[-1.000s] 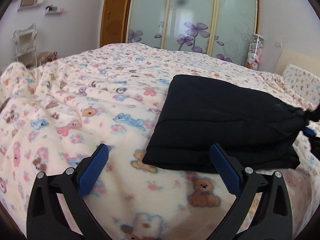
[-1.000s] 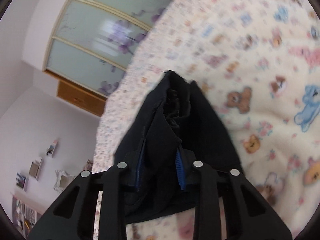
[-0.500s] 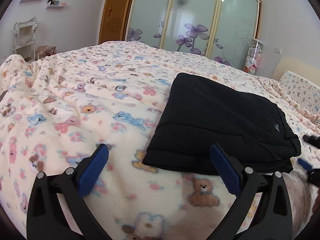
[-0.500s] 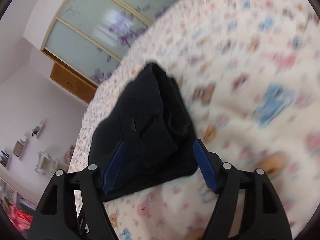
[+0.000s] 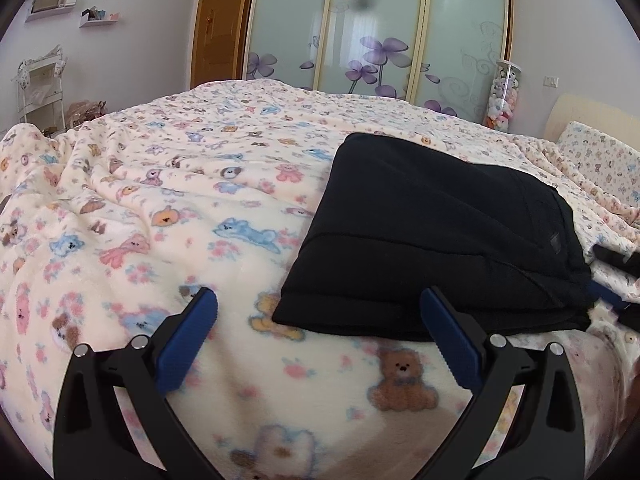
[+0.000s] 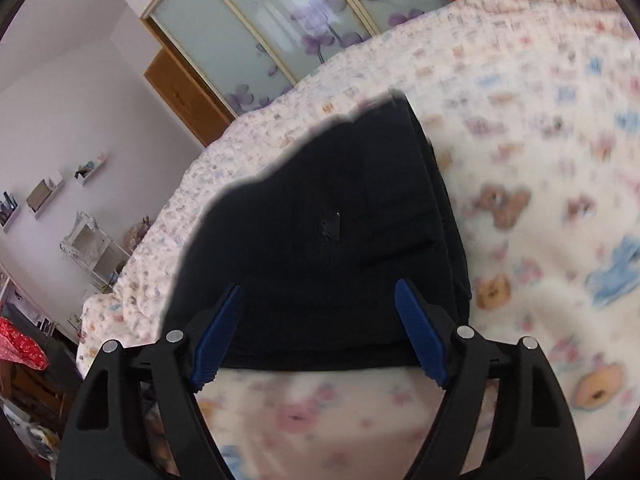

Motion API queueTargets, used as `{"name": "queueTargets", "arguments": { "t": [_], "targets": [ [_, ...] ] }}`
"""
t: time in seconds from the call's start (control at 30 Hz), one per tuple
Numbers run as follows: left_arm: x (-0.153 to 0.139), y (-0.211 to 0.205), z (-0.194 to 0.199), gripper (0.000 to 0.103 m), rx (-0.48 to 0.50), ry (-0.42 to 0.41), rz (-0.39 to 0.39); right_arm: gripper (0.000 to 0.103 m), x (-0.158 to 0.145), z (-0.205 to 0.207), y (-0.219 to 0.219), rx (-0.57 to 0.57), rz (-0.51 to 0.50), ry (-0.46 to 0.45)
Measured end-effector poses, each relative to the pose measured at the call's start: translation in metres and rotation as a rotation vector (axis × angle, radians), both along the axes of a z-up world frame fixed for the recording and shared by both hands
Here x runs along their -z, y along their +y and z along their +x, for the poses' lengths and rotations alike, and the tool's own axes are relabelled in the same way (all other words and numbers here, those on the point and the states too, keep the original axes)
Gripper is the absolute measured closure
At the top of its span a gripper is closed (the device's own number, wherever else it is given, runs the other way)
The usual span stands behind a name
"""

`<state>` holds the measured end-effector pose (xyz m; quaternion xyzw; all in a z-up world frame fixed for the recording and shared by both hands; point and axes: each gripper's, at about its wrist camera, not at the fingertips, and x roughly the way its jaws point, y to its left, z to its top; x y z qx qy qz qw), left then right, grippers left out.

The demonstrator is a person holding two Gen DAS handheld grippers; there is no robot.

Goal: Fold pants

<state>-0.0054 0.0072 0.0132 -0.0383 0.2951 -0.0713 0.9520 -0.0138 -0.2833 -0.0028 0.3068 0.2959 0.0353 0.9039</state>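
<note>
— Closest to us, what are the two tools doing?

— The left gripper (image 5: 318, 320), black with blue pads, hangs over the blanket with its jaws wide apart and nothing in them. The right gripper (image 6: 318, 330) is spreading its jaws right now; the near edge of the cloth shows between the pads, but neither pad presses on it, so it has let go.

— And the garment?

— The black pants (image 5: 436, 240), folded into a thick, layered rectangle, lie on the cream fleece blanket printed with teddy bears (image 5: 168, 208), just past both tools and towards the bed's right side. In the right wrist view the pants (image 6: 332, 240) fill the middle, stacked edges running along their right.

— How would they handle?

— I'd say soft and limp, light enough for one pinch, with no stiffness of their own. Lift a single layer and the stack would likely peel open. The fleece underneath looks grippy, so dragging could rumple the bottom layer.

— So where to grip?

— At the near folded edge, pinching through all the layers, ideally one tool at each corner.

— Beyond?

— A frosted-glass wardrobe with purple flowers (image 5: 380, 28).
</note>
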Motion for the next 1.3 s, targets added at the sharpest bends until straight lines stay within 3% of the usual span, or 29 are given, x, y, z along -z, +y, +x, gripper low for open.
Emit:
{"name": "queueTargets", "arguments": {
  "t": [0.13,0.3,0.33,0.43,0.5,0.6,0.67,0.83,0.87,1.07,1.3],
  "targets": [
    [0.001,-0.001,0.002,0.002,-0.003,0.006,0.010,0.023,0.000,-0.007,-0.002,-0.025,-0.001,-0.038],
    [0.002,-0.002,0.003,0.002,-0.003,0.012,0.017,0.020,-0.021,-0.016,-0.008,-0.030,0.090,-0.116],
    [0.002,-0.002,0.003,0.002,-0.003,0.014,0.017,0.016,-0.020,-0.016,-0.009,-0.031,0.091,-0.115],
    [0.003,-0.002,0.005,0.002,0.004,0.019,0.016,0.015,-0.002,-0.001,-0.004,-0.051,0.029,-0.010],
    [0.004,-0.002,0.006,0.002,0.006,0.027,0.013,0.015,-0.009,-0.003,-0.001,-0.072,-0.008,-0.020],
    [0.005,0.000,0.006,0.002,0.009,0.037,-0.002,0.015,-0.028,-0.010,-0.016,-0.086,0.064,-0.081],
    [0.006,0.000,0.007,0.002,0.009,0.042,-0.002,0.015,-0.037,-0.014,-0.039,-0.031,0.108,-0.113],
    [0.006,-0.001,0.008,0.002,0.009,0.047,0.005,0.019,-0.024,0.016,-0.079,-0.009,0.219,0.055],
    [0.007,-0.001,0.008,0.002,0.010,0.049,0.002,0.023,-0.020,0.022,-0.082,-0.016,0.233,0.081],
    [0.007,-0.001,0.007,0.002,0.011,0.051,-0.001,0.023,0.011,0.049,-0.085,-0.052,0.294,0.230],
    [0.009,0.000,0.009,0.002,0.017,0.060,-0.009,0.023,0.021,0.064,-0.079,-0.112,0.274,0.274]
  ]
}}
